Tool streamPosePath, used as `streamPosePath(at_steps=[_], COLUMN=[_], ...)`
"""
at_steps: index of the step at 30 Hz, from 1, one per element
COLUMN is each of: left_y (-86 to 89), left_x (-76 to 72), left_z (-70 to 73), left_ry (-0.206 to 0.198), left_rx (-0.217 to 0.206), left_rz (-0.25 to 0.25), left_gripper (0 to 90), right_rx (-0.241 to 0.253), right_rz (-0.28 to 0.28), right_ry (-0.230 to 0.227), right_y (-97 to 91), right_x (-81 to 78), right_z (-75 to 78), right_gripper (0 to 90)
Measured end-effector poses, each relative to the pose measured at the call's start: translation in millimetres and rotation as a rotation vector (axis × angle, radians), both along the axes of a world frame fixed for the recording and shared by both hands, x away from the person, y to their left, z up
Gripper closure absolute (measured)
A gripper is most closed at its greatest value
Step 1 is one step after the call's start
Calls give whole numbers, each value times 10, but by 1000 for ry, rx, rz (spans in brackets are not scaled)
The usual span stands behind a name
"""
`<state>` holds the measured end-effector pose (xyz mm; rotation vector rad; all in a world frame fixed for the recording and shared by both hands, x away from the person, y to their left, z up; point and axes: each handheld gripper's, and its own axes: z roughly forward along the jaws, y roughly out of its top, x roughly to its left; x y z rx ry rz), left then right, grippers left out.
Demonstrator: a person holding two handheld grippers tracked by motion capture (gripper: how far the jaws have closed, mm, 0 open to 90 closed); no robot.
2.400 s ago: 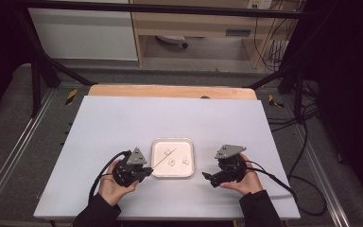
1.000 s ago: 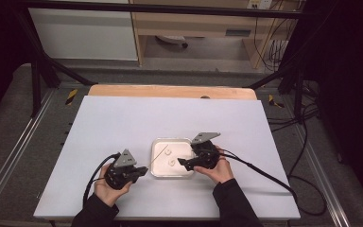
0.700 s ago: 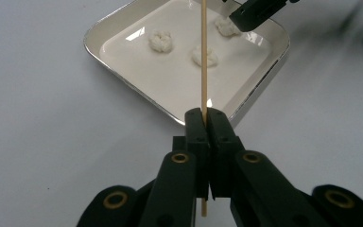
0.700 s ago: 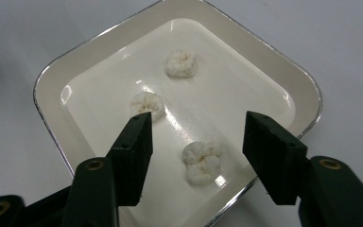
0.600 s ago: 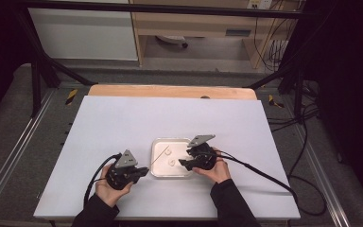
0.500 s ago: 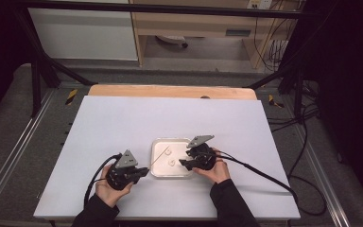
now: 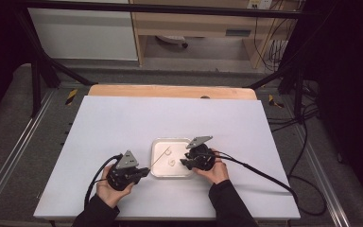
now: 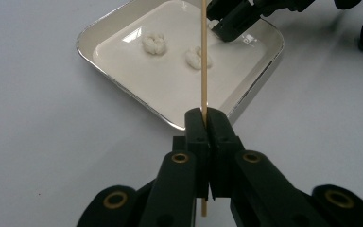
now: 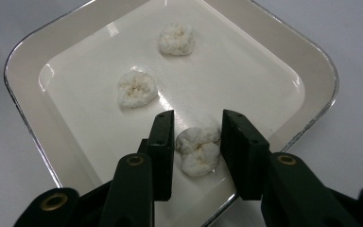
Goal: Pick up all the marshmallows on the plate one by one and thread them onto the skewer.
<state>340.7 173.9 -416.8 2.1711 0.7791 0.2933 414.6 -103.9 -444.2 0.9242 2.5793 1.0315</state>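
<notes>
The right claw (image 9: pixel 196 156) has just been closing, its jaws straddling but not yet pressing 1 of 3 white lumps (image 9: pixel 198 150) in a square white tray (image 9: pixel 23 75) on the desk (image 7: pixel 123 118), while the left claw (image 8: pixel 207 124) stays clenched on a thin wooden skewer (image 8: pixel 203 56).

Three white, lumpy dough-like pieces in a shallow white square tray (image 9: pixel 30 101) with rounded corners and a shiny rim, flat on the white table. One piece (image 9: pixel 198 151) near the tray's edge, between the right gripper's (image 9: pixel 197 146) partly closed jaws — contact with the pads not clear. Second piece (image 9: pixel 136 90) mid-tray, third piece (image 9: pixel 176 39) beyond it, all apart. Thin wooden skewer (image 8: pixel 203 56) — straight, clamped at its lower end by the left gripper (image 8: pixel 206 124), reaching over the tray.
</notes>
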Motion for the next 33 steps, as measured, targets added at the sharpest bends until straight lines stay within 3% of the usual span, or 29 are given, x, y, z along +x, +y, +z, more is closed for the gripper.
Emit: streamPosePath(at_steps=[12, 27, 33], left_y=[-29, -75, -107], left_x=[-27, -64, -85], left_z=[-6, -16, -22], left_ry=[-10, -14, -20], left_rx=[-13, -21, -26], left_rz=[-3, -9, -12], left_gripper=[887, 887, 887], right_rx=[41, 199, 286], right_rz=[-16, -17, -14], right_ry=[11, -9, -6], right_y=[-18, -216, -301], right_x=[-13, -109, -154], right_z=[46, 431, 538], right_gripper=[716, 727, 728])
